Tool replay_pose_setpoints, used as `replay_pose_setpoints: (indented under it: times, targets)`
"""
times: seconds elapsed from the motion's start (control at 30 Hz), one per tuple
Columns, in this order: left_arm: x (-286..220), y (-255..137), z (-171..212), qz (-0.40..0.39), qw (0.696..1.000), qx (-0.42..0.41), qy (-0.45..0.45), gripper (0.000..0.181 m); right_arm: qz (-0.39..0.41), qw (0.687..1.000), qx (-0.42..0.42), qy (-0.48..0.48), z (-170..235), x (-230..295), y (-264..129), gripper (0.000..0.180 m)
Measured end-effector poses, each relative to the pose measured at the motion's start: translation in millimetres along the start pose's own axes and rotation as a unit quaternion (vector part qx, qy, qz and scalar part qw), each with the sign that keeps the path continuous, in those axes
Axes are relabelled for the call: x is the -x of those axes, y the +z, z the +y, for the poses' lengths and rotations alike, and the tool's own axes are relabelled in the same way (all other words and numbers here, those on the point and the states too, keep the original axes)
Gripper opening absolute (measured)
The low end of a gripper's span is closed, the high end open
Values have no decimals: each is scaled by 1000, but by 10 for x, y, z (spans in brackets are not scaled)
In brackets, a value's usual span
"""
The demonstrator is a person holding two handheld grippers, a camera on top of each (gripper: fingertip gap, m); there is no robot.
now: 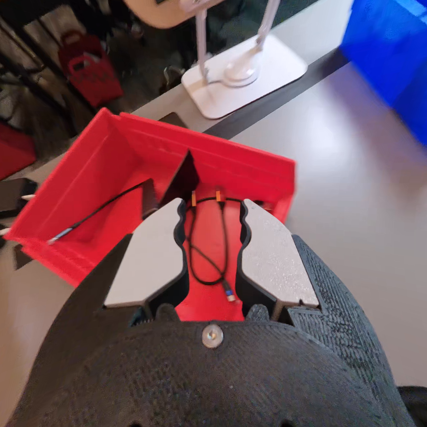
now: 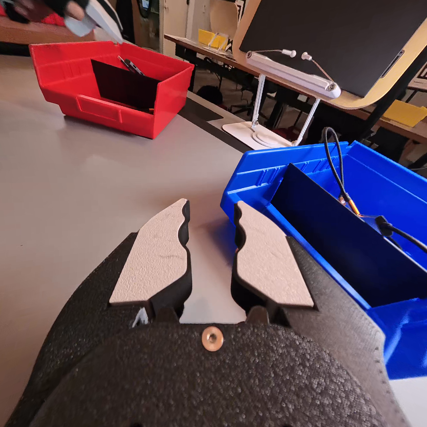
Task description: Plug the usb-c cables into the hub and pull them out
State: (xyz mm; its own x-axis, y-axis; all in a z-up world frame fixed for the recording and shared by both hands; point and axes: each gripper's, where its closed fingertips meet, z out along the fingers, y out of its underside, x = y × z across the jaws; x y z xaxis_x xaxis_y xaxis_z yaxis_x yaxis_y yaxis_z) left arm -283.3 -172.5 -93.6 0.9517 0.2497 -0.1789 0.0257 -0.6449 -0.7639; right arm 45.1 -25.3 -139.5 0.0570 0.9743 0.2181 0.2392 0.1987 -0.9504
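My left gripper is open and empty, held above a red bin. Between its fingers, on the bin floor, lies a coiled black cable with orange ties and a metal plug. A second black cable lies in the bin's left compartment, beyond a black divider. My right gripper is open and empty over the grey table, just left of a blue bin. That bin holds a black cable with an orange-ended plug. I cannot make out a hub.
The blue bin has a black divider. The red bin stands far left in the right wrist view, with the left gripper above it. A white stand holds a dark screen at the table's far edge. The blue bin also shows in the left wrist view. The left gripper's tips are roughly 35 cm from the right gripper's.
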Motion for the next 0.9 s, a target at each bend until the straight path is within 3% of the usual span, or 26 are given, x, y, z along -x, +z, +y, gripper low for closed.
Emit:
replay_pose_setpoints:
  times: [0.07, 0.2, 0.37, 0.5, 0.63, 0.9]
  targets:
    - [237, 130, -9, -24, 998, 40, 29, 44, -6, 1000, 0, 7, 31, 23, -4, 36]
    - [386, 387, 295, 7, 981, 178, 83, 42, -2, 1000, -5, -1, 29, 8, -21, 35]
    - [627, 549, 497, -60, 951, 239, 188, 36, 3, 1000, -7, 0, 37, -51, -47, 35]
    - [782, 509, 582, -105, 914, 284, 270, 17, 1, 1000, -1, 5, 71, -69, -42, 35]
    - [883, 394, 417, -146, 893, 272, 328, 11, 8, 1000, -1, -5, 66, -85, -58, 35]
    - [911, -227, -437, -227, 910, 104, 331, 11, 18, 1000, -1, -10, 74, -122, -66, 34]
